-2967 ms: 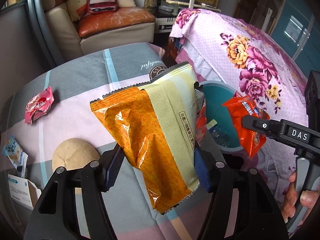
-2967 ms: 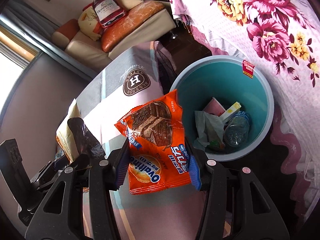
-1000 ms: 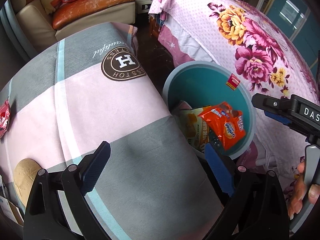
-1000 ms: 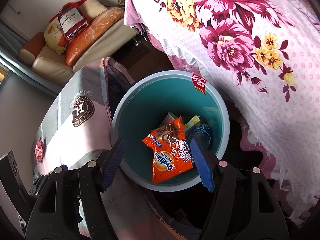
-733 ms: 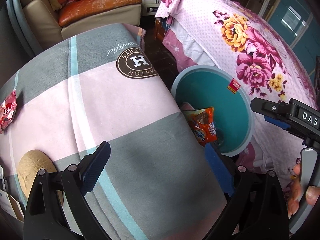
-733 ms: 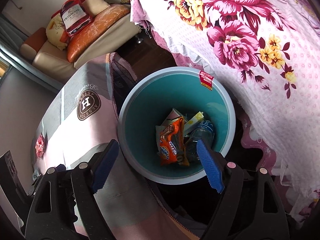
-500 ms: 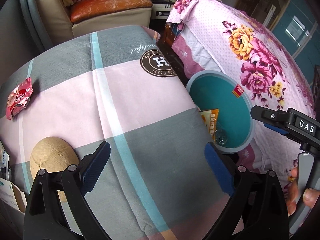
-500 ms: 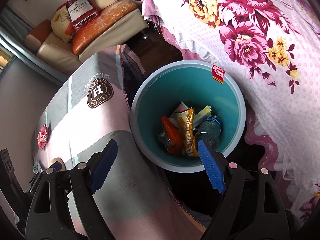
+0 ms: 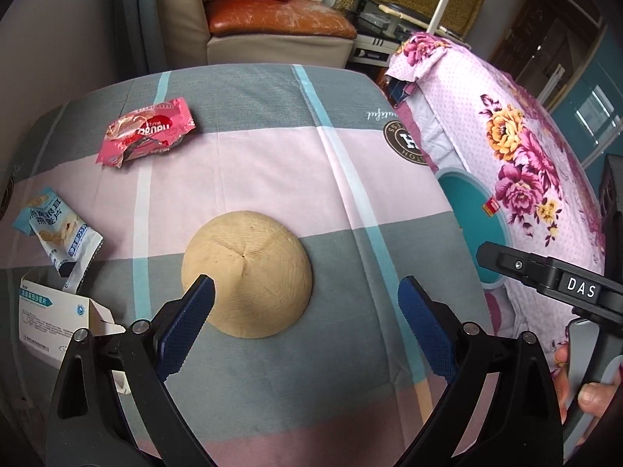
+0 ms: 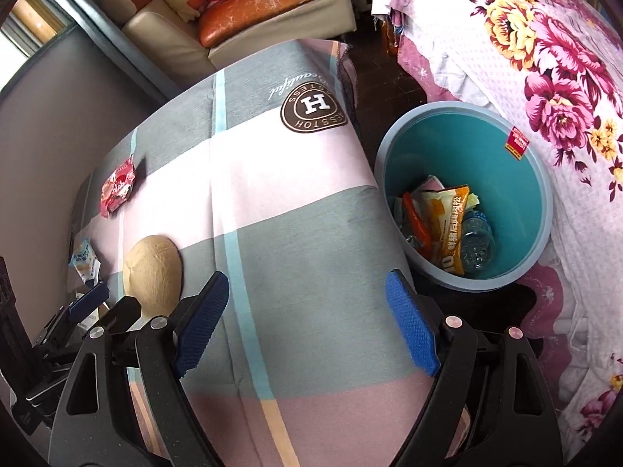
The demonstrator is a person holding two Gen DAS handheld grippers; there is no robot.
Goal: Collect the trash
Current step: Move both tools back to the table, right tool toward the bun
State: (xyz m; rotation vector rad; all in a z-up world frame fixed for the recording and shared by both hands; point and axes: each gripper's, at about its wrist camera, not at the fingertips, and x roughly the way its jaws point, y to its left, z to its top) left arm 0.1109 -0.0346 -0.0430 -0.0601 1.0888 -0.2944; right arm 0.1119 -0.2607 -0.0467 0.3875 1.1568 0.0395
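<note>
Both claws are being held spread and empty above a table (image 9: pixel 272 163) draped in a grey-and-pink checked cloth, with the trash still to be collected lying toward its far left side. The left claw (image 9: pixel 307 323) is being pointed down over a tan woven dome (image 9: pixel 247 276), nothing between its blue pads; the right claw (image 10: pixel 307 323) is likewise being held wide over bare cloth, nearer the table's right edge.

The coming move is judged to turn on the left side: a pink wafer wrapper (image 9: pixel 146 132) is lying up and to the left of the left claw, its long axis running roughly left to right across the cloth, and a blue-and-white snack packet (image 9: pixel 58 229) is lying at the left edge, tilted, just beside an open white carton (image 9: pixel 54 311). The left hand is judged the nearer to all three; the right claw is well apart from them.

The teal trash bin (image 10: pixel 545 210), standing on the floor between the table and a floral-covered bed (image 10: pixel 545 58), is being shown fully only in the right wrist view, where an orange snack bag (image 10: pixel 447 225), a clear plastic bottle (image 10: pixel 477 245) and other wrappers are seen inside. In the left wrist view only a sliver of the bin is being shown, but the packet and carton are clear there, along with the person's fingers (image 9: pixel 592 393) on the right gripper's handle.
</note>
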